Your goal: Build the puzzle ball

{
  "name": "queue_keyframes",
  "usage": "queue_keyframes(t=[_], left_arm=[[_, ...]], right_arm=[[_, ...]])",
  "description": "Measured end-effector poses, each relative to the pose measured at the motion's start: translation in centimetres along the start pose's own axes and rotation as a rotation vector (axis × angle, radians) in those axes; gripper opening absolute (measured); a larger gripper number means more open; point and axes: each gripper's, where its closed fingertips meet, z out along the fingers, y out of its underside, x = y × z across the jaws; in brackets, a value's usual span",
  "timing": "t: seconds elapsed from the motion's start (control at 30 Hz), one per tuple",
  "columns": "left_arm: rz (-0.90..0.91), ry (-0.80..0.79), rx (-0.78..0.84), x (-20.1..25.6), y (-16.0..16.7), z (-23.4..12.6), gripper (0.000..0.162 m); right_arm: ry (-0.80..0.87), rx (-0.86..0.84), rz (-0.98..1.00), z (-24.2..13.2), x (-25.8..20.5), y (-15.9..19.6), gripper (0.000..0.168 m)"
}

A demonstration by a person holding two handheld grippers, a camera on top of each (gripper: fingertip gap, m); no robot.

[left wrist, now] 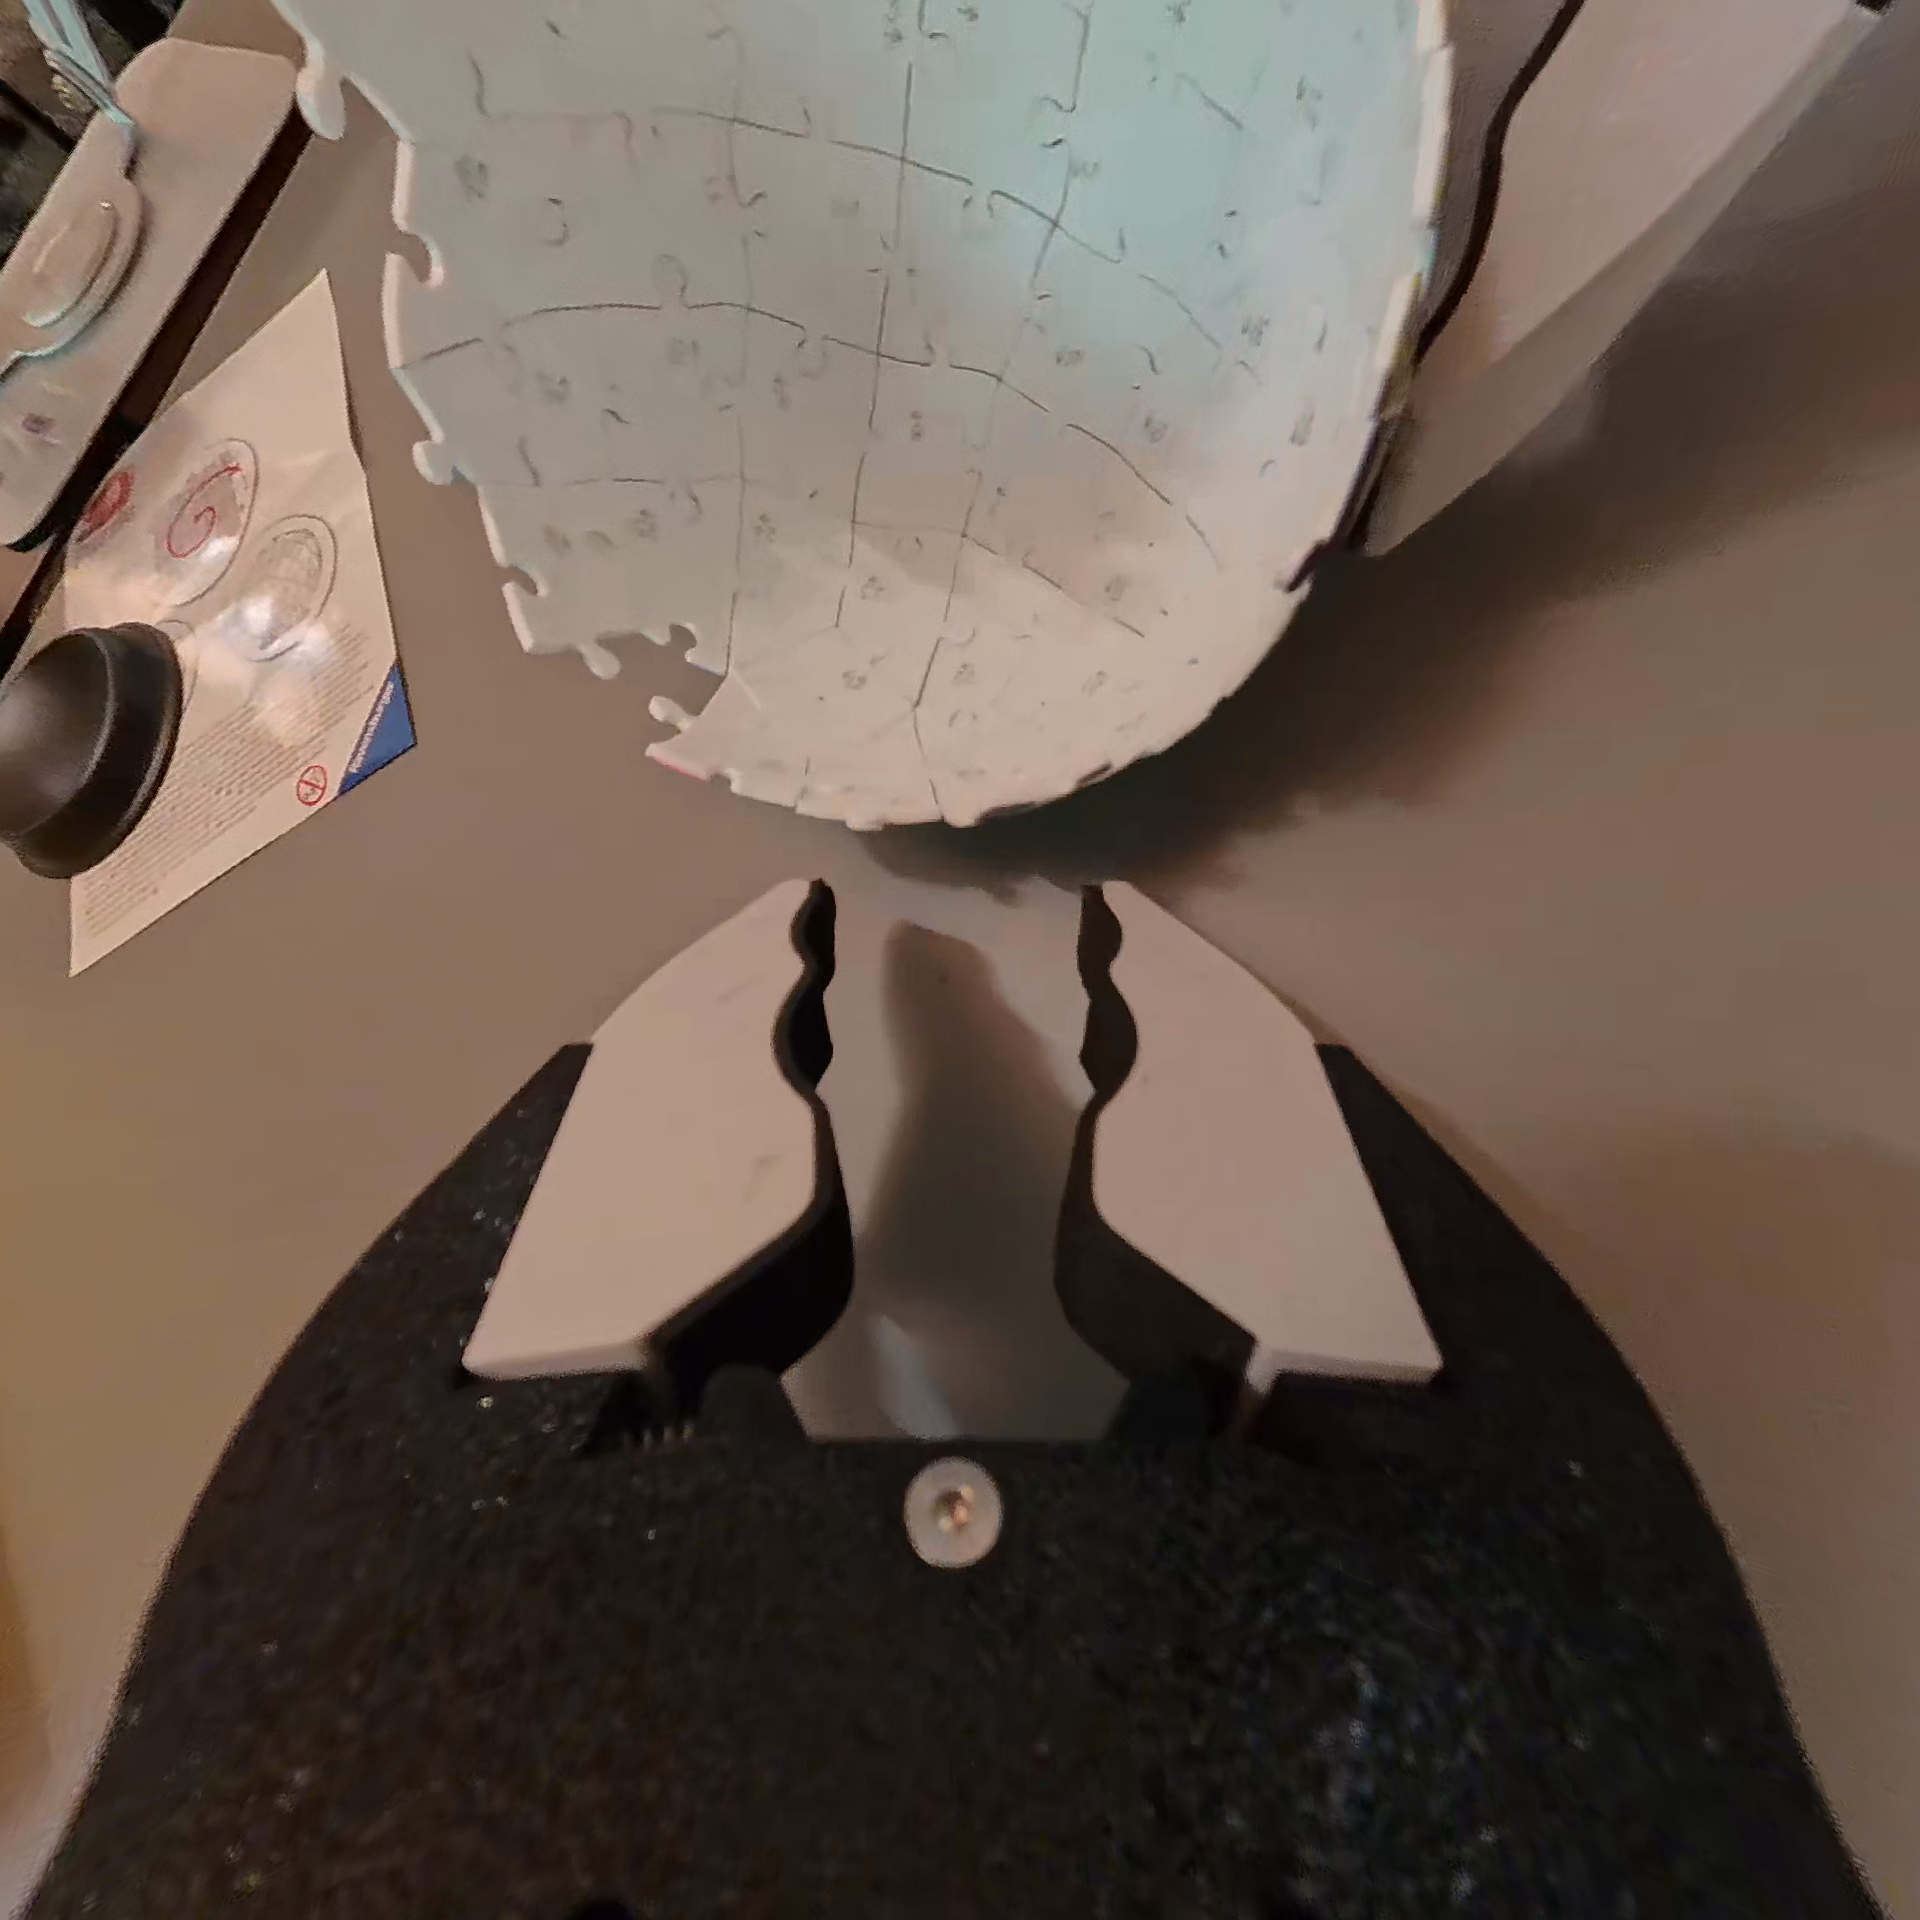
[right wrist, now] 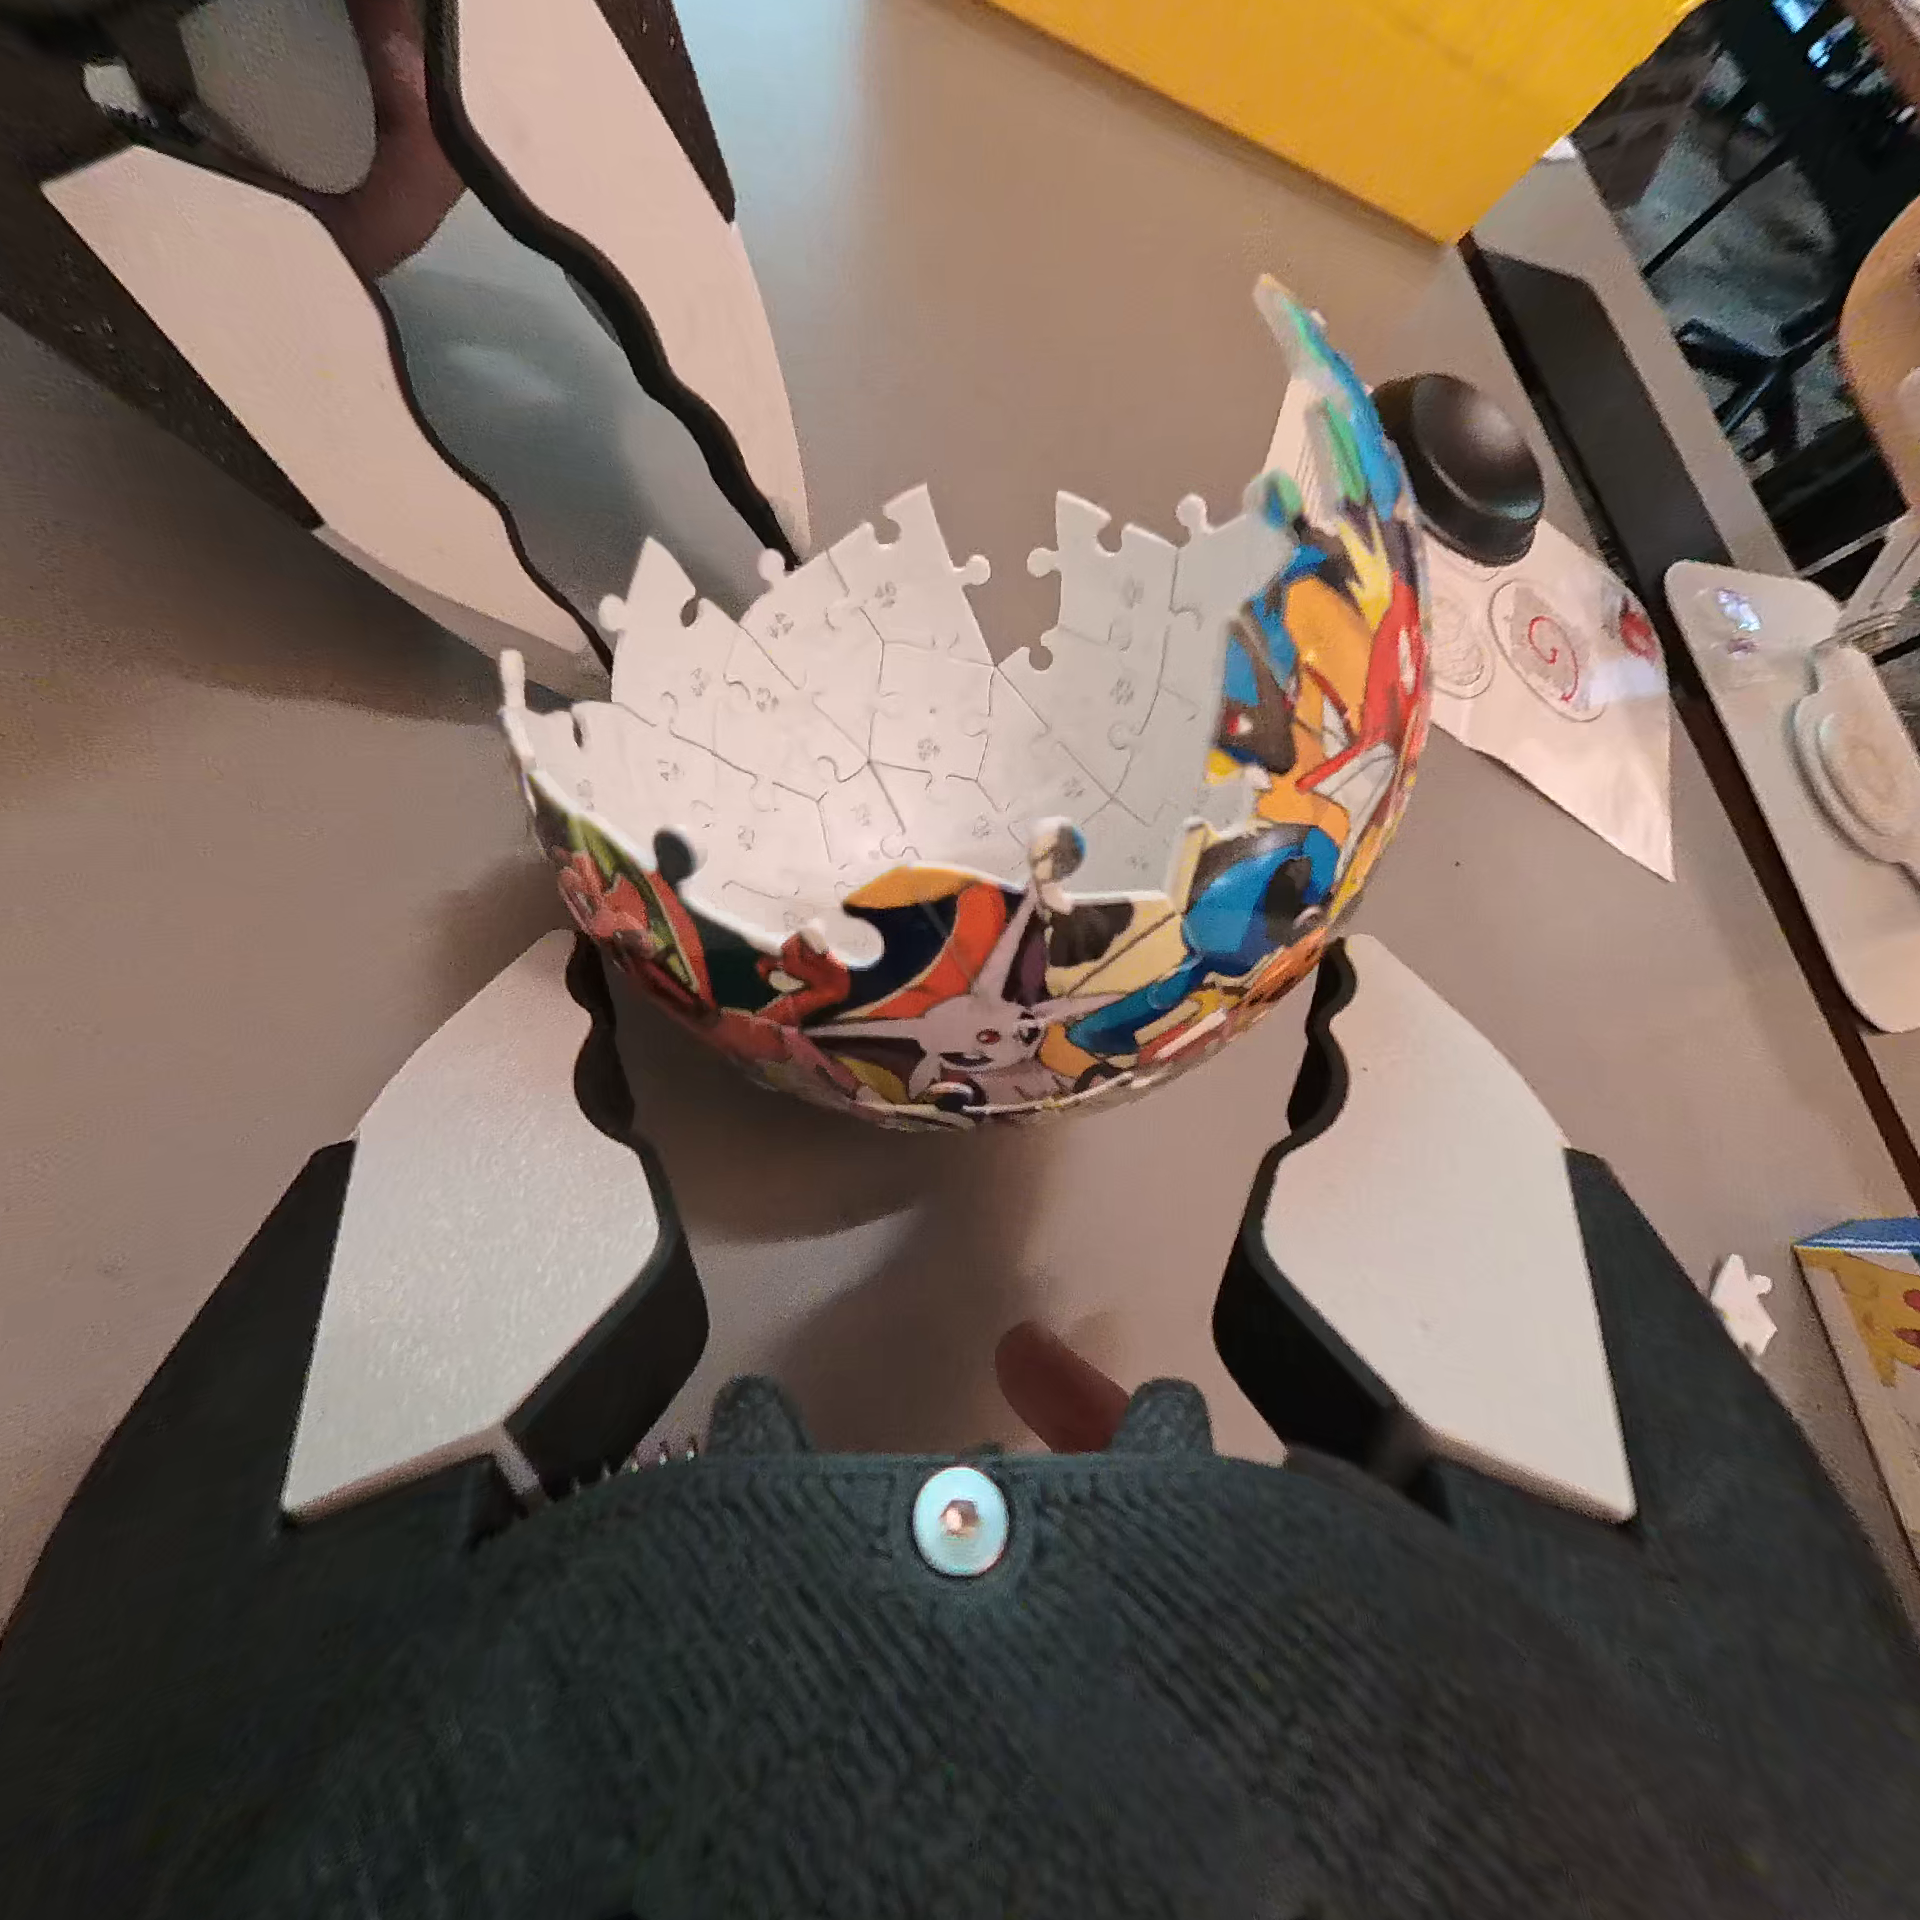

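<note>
The puzzle ball (right wrist: 1039,935) is a part-built shell, colourful outside and white inside, with a jagged open rim. It rests low over the grey table (right wrist: 987,312). My right gripper (right wrist: 961,961) straddles its lower half, with a pad touching each side. In the left wrist view the ball's white inside (left wrist: 883,416) faces the camera, and one right gripper finger (left wrist: 1621,260) lies against its right edge. My left gripper (left wrist: 956,904) is open and empty, just short of the ball's lower edge. It also shows in the right wrist view (right wrist: 675,551), behind the ball's far rim.
A black round stand base (right wrist: 1475,468) sits on a white instruction sheet (right wrist: 1558,727) right of the ball. A grey tray (right wrist: 1725,623) with clear plastic parts lies beyond them. A yellow box (right wrist: 1351,94) is at the back. A loose white piece (right wrist: 1743,1314) lies by a puzzle box corner (right wrist: 1870,1320).
</note>
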Motion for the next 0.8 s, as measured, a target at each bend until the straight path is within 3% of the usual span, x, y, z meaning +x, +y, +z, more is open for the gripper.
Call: queue_keyframes(t=[0.23,0.37,0.5,0.6,0.7,0.8], left_arm=[[-0.006,-0.025,-0.053,0.1,0.3,-0.4,0.05],[-0.057,0.016,0.005,-0.7,-0.5,-2.1,0.055],[-0.143,0.065,0.204,-3.2,-5.2,-5.6,0.056],[-0.138,0.019,0.246,-6.6,-9.4,-6.7,0.053],[-0.07,0.028,0.166,-9.2,-13.5,-4.6,0.053],[-0.014,0.116,0.053,-11.1,-17.3,-0.1,0.056]], right_arm=[[0.018,0.098,-0.006,0.3,0.1,0.2,0.125],[0.046,0.134,-0.008,0.2,0.2,0.4,0.125],[0.05,0.153,-0.019,0.1,0.1,0.6,0.125],[0.043,0.164,-0.006,0.1,0.2,0.7,0.125],[0.036,0.161,-0.008,0.1,0.2,0.8,0.125],[0.041,0.158,-0.013,0.0,0.1,0.9,0.124]])
